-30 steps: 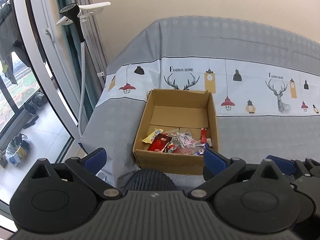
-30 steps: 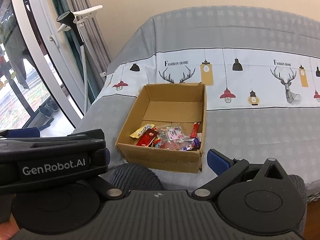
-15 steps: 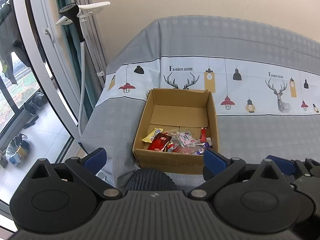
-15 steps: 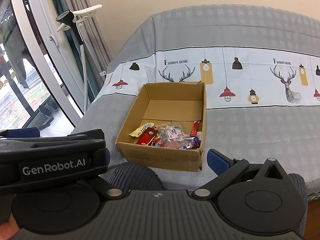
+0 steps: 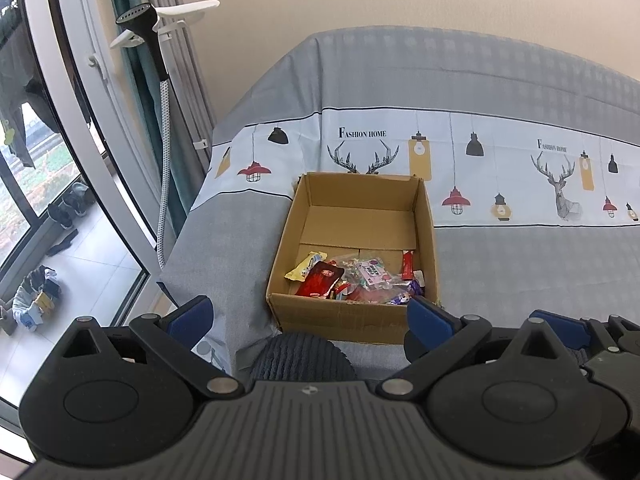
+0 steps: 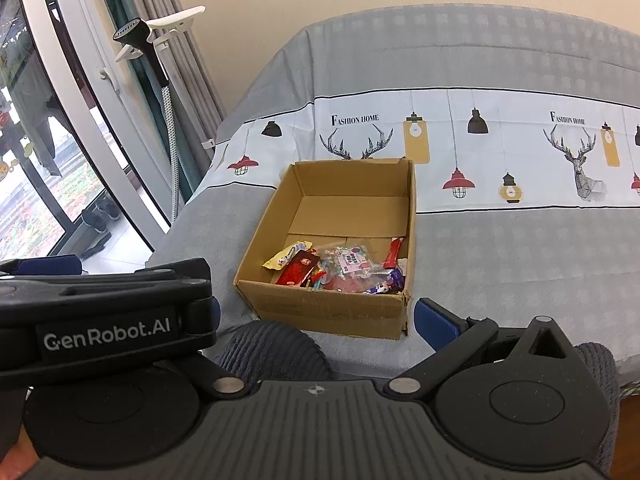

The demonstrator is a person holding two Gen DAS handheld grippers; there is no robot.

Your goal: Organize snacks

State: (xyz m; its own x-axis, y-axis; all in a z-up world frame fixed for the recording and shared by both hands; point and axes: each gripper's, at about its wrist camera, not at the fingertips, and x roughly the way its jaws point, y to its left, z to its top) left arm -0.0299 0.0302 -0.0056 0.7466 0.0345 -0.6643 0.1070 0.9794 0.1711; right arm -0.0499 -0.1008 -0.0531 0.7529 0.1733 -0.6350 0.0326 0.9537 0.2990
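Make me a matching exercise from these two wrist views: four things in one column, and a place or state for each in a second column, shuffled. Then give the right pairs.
Things
1. cardboard box
2. snack packets
3. garment steamer head
4. left gripper

Places or states
A. piled at the near end of the box's floor
B. open, holding nothing
C. standing on the grey bedspread, top open
D. up on a stand by the curtain and window

Pairs: 1-C, 2-A, 3-D, 4-B
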